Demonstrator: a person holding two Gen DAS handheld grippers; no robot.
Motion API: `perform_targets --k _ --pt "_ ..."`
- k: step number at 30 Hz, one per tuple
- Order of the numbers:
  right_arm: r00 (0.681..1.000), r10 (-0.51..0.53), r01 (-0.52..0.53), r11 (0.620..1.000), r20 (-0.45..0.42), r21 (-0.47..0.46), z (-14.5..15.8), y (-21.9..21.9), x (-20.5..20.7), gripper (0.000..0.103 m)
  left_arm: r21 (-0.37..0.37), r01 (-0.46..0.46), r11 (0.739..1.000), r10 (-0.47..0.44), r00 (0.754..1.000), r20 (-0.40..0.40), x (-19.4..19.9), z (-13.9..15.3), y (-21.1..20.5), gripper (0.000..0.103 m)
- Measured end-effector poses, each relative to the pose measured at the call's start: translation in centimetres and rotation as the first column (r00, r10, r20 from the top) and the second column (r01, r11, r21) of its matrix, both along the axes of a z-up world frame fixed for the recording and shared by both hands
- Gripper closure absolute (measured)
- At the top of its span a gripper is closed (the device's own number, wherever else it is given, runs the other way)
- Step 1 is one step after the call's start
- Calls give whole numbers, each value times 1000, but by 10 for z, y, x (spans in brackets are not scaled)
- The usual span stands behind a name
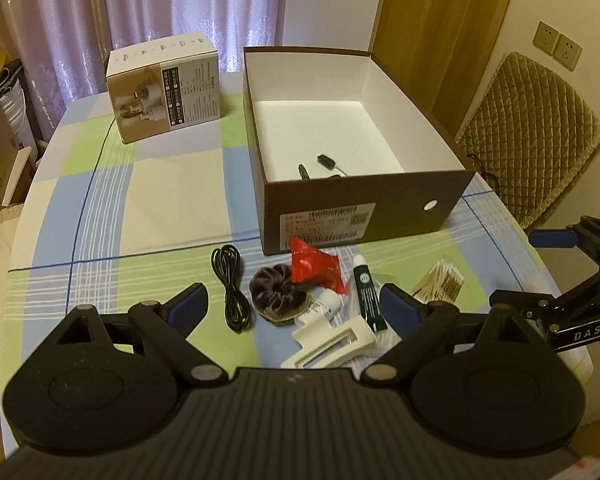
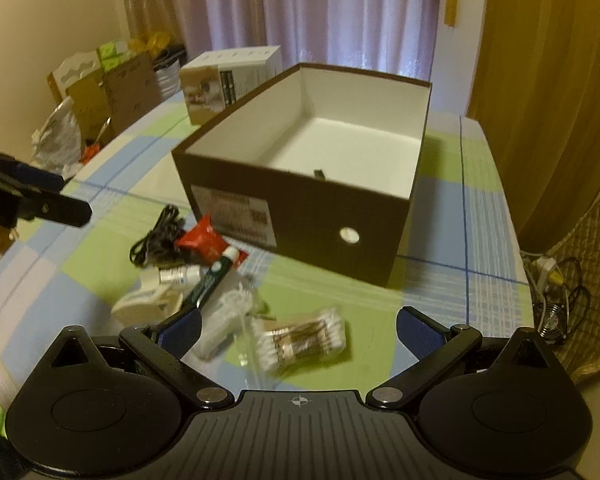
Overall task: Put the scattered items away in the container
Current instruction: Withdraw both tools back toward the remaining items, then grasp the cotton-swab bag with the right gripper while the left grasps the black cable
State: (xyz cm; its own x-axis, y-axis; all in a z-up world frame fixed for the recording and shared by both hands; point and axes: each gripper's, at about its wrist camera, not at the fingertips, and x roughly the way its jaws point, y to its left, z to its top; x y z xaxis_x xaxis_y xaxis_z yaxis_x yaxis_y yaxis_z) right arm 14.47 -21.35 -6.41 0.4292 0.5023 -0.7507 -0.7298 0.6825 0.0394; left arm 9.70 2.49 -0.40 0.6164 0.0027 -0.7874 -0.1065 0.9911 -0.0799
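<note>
Clutter lies on the checked table (image 1: 140, 208) just in front of the brown box (image 1: 364, 204): a black cable (image 1: 232, 292), dark scrunchie (image 1: 278, 290), red packet (image 1: 316, 266), green tube (image 1: 366, 294), white clip (image 1: 332, 342) and cotton swabs (image 2: 300, 336). Left tongs (image 1: 294, 306) hover above the pile, spread apart and empty. Right tongs (image 2: 298, 328) hang over the swabs, likewise apart and holding nothing.

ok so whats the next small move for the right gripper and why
Probably lower the right gripper, jaws open and empty, onto the cotton swab pack lying directly ahead between its fingers. The brown box behind stands open and nearly empty.
</note>
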Motion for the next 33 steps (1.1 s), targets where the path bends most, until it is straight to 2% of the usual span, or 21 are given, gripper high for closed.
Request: perform_targets --k 20,27,33 --pt "996 70 -75 992 -51 -101 -49 5 7 2 -2 -26 1000 25 998 -62 -8 -35 14 13" --pt "990 135 -141 979 -49 -148 -68 16 16 2 -5 -37 999 36 995 -90 -2 -46 22 13" --pt "985 164 -171 975 -57 -142 -78 27 28 2 4 -37 999 37 994 -106 4 -56 31 13"
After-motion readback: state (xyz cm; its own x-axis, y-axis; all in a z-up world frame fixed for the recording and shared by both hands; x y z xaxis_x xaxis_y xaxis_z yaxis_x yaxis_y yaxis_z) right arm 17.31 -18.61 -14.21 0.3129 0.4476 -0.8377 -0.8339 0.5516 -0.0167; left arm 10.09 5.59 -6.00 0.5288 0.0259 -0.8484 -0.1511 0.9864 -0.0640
